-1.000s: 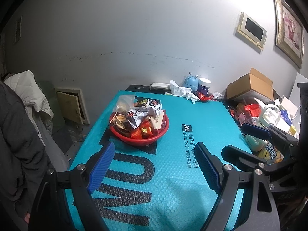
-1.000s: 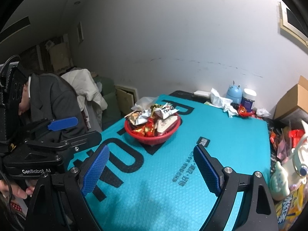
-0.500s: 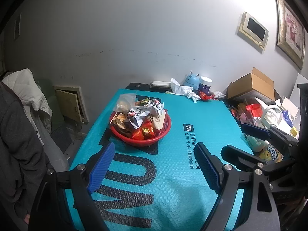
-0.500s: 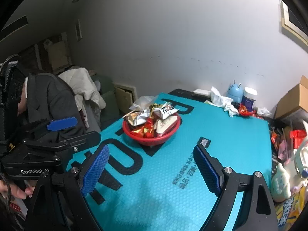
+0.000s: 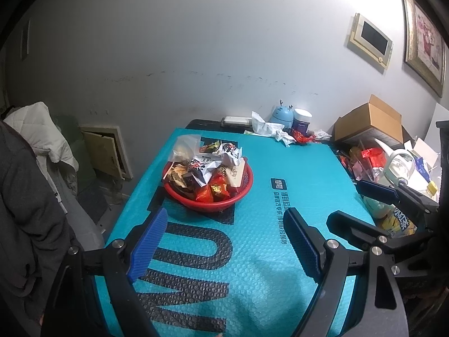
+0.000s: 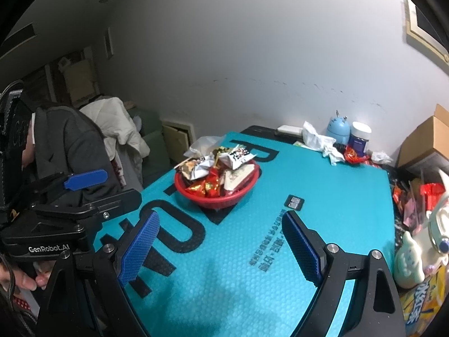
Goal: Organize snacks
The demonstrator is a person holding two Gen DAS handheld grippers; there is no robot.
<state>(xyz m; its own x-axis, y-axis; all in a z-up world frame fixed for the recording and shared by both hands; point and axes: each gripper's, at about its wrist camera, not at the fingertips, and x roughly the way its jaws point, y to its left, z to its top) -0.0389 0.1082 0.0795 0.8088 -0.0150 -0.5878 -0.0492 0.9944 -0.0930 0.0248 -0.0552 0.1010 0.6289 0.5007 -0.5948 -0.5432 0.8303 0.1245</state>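
We held both tools apart and empty, left tool [image 5: 224, 241] and right tool [image 6: 221, 241]; the basket [image 5: 207, 199] sat farther ahead, slightly left.

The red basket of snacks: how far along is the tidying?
Barely started. The red plastic basket on the teal mat is heaped with mixed wrapped snacks. Nothing is in hand: both hand-held grippers, left and right, are open and empty. All sorting remains.
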